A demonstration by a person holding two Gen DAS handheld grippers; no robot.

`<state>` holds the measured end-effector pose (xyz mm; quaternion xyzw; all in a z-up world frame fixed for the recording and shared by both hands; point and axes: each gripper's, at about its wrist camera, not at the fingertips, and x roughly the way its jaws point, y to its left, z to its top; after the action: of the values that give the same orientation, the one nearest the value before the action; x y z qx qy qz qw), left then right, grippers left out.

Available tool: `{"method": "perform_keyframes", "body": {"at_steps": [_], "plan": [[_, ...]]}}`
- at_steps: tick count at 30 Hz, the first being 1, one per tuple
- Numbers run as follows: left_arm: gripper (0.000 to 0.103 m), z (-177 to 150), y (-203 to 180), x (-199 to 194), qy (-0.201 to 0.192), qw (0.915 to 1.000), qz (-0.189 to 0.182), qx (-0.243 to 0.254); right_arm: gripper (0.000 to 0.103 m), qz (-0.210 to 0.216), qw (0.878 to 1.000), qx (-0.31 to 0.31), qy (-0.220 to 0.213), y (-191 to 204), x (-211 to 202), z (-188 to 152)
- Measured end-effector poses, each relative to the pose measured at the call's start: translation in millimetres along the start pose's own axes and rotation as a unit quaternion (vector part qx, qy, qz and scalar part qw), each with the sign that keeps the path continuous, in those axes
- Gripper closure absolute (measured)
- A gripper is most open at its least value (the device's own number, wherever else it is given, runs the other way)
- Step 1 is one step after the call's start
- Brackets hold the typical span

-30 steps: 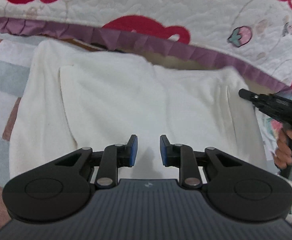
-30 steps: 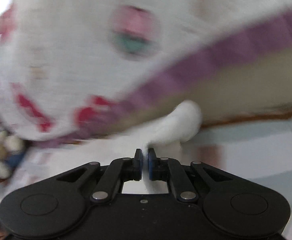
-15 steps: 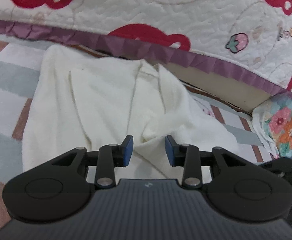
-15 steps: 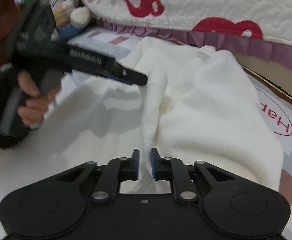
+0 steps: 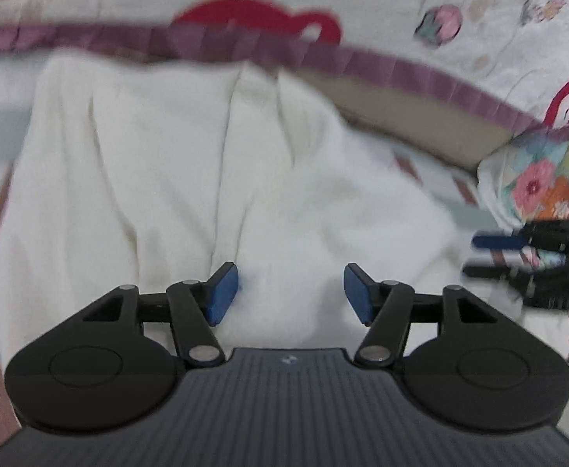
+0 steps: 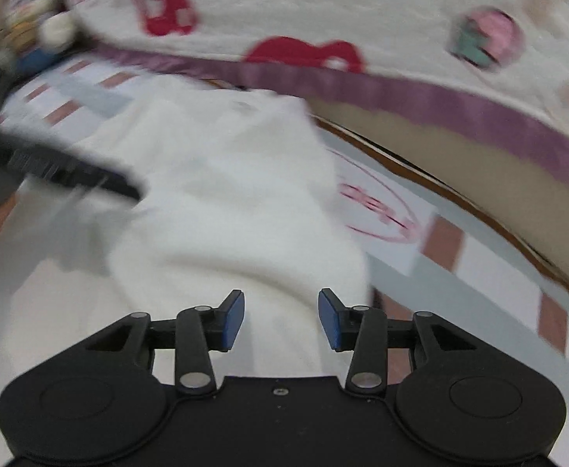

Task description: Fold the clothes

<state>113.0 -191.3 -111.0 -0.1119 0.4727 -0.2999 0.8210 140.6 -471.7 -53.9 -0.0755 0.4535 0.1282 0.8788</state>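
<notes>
**Both grippers open over a part-folded white garment**

Left gripper (image 5: 291, 294): jaws spread wide, holding nothing, at bottom centre of its frame, just above the garment (image 5: 159, 179). Right gripper (image 6: 280, 319): also spread, empty, over the garment's near edge. The garment fills mid-frame in both views, on a checked mat (image 6: 479, 257), its far end under the frill of a quilt (image 5: 362, 19). One side looks doubled over the middle, w/ long creases.

Risks, my guess: the fleece looks thick and springy, so a loose flap could slide back open. A low pinch might grab two layers, or the mat too. Both frames are blurred, so edges are hard to judge.

Left view only: floral fabric (image 5: 537, 179) at mid right, and the right gripper side-on. Right view only: red print on the mat (image 6: 377, 210), toys (image 6: 31, 27) at upper left, and the left gripper's body at mid left.
</notes>
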Motion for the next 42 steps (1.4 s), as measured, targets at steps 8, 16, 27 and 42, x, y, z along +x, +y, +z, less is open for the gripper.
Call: {"method": "perform_keyframes", "body": {"at_steps": [8, 16, 27, 42], "plan": [[0.085, -14.7, -4.4, -3.9, -0.015, 0.9995, -0.018, 0.023, 0.056, 0.048, 0.985, 0.155, -0.057, -42.8, -8.2, -20.4], [0.089, -19.3, -18.5, -54.3, -0.082, 0.9933, -0.077, 0.024, 0.056, 0.113, 0.986, 0.088, -0.088, 8.2, -4.4, -5.1], [0.089, -4.7, -24.9, -90.2, -0.162, 0.9652, -0.200, 0.046, 0.044, 0.079, 0.967, -0.215, -0.113, 108.0, -47.7, 29.8], [0.068, -11.8, -18.0, -112.3, -0.264, 0.9442, -0.192, 0.044, 0.095, 0.071, 0.984, -0.099, -0.130, 86.0, -42.0, 62.9]]}}
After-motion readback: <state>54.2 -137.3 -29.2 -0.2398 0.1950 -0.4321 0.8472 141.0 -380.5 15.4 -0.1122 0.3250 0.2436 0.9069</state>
